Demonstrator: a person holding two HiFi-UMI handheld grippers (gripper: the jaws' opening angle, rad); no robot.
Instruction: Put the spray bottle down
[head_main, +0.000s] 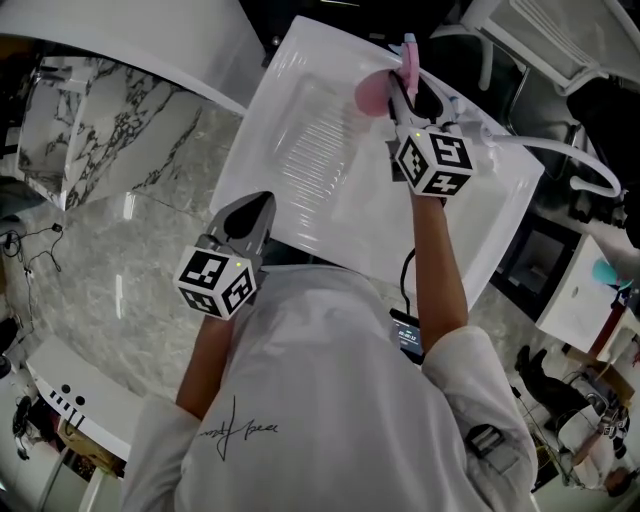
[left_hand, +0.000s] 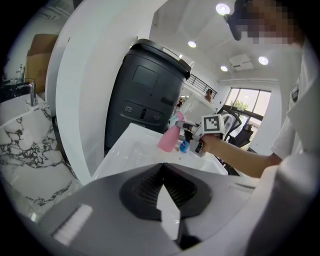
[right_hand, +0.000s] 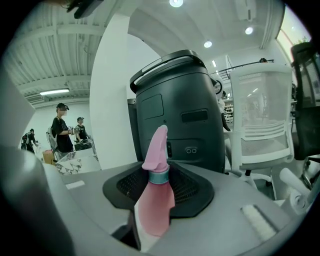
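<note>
The pink spray bottle (head_main: 372, 92) with a teal collar is in my right gripper (head_main: 400, 85), which is shut on its neck over the far right corner of the white basin (head_main: 330, 200). In the right gripper view the bottle (right_hand: 156, 200) stands between the jaws with its pink head pointing up and away. From the left gripper view the bottle (left_hand: 168, 139) hangs tilted, its base close above the basin's far edge (left_hand: 135, 145); whether it touches I cannot tell. My left gripper (head_main: 262, 200) rests at the basin's near edge, shut and empty (left_hand: 162, 166).
A tall dark grey machine (left_hand: 145, 95) stands right behind the basin (right_hand: 185, 100). A marble counter (head_main: 150, 240) lies to the left. A white office chair (right_hand: 260, 115) is off to the right, and people (right_hand: 62, 132) stand far away at the left.
</note>
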